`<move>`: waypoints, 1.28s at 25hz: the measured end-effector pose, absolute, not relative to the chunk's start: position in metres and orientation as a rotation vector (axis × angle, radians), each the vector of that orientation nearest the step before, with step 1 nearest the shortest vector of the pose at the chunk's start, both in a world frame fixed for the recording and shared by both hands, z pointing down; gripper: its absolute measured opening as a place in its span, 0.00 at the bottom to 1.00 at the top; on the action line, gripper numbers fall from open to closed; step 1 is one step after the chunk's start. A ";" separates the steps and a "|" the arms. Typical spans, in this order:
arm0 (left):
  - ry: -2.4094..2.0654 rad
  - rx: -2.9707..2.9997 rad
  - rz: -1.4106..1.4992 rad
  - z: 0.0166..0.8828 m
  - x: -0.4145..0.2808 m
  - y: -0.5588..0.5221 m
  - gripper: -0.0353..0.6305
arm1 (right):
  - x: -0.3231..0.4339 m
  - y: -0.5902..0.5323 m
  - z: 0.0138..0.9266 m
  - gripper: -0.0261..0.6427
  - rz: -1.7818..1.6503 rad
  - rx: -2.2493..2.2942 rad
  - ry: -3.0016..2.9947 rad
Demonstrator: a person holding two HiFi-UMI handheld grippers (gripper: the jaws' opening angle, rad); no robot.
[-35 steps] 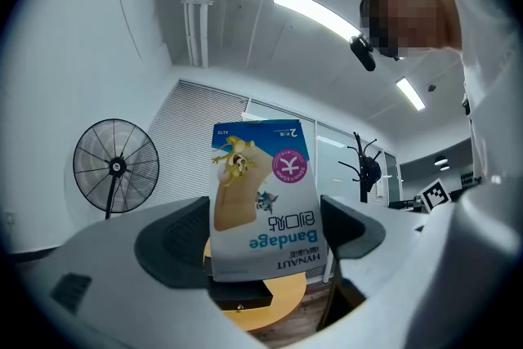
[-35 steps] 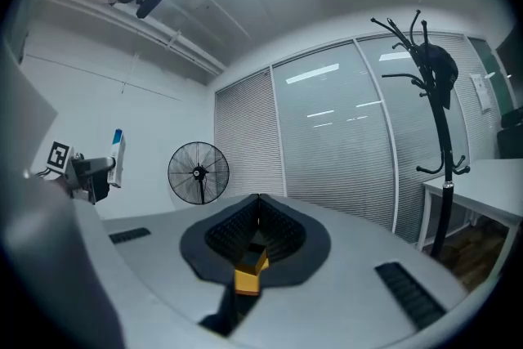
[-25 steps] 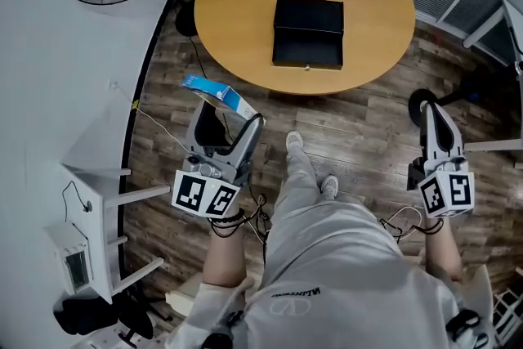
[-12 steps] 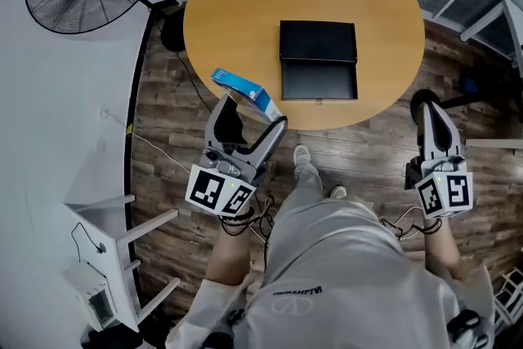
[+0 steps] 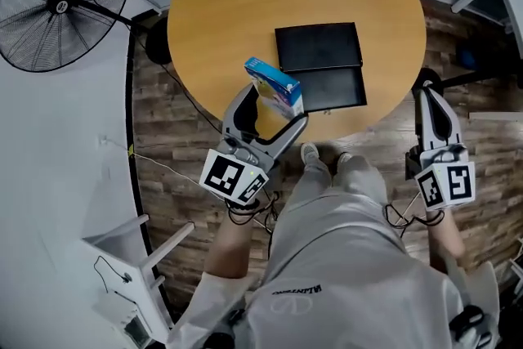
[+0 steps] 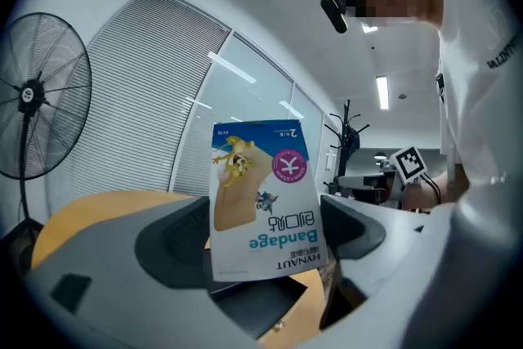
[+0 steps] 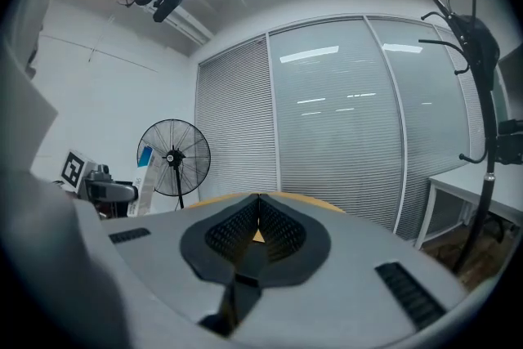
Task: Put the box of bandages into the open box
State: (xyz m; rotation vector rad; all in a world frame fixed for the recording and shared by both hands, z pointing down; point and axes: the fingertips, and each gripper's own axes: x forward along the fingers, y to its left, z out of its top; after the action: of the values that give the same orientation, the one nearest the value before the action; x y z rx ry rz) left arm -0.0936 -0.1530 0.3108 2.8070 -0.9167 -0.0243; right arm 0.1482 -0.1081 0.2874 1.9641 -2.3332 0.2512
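My left gripper (image 5: 274, 104) is shut on the blue and white box of bandages (image 5: 274, 86), held up over the near edge of the round wooden table (image 5: 229, 4). In the left gripper view the box of bandages (image 6: 263, 196) stands between the jaws, its print upside down. The open black box (image 5: 322, 64) lies on the table just right of the bandages, lid folded back. My right gripper (image 5: 428, 96) hangs shut and empty off the table's right edge; its jaws (image 7: 259, 217) meet tip to tip.
A standing fan (image 5: 57, 0) is at the far left by the white wall. A white shelf unit (image 5: 135, 274) sits at the lower left. A coat stand (image 7: 478, 94) and a white desk show in the right gripper view. Wood floor surrounds the table.
The person has stepped up to the table. My left gripper has carried the bandage box forward and right, from over the floor to beside the open black box. The right gripper stayed low.
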 end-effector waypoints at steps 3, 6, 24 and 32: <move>-0.853 2.841 0.081 0.328 -0.084 -0.162 0.70 | 0.148 -0.115 0.290 0.07 0.244 1.960 -2.316; -0.754 2.914 0.257 0.350 -0.072 -0.166 0.70 | 0.142 -0.122 0.291 0.07 0.242 1.951 -2.317; -0.346 3.005 0.995 0.482 0.003 -0.176 0.70 | 0.116 -0.187 0.385 0.07 0.400 1.665 -2.442; -0.099 2.971 1.300 0.527 0.013 -0.170 0.70 | 0.114 -0.193 0.422 0.07 0.495 1.628 -2.434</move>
State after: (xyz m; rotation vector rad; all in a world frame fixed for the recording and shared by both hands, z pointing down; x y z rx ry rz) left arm 0.0128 -0.1696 0.5268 2.9706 -0.0993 1.2998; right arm 0.1144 -0.1926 0.4223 1.6276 -2.4341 0.4950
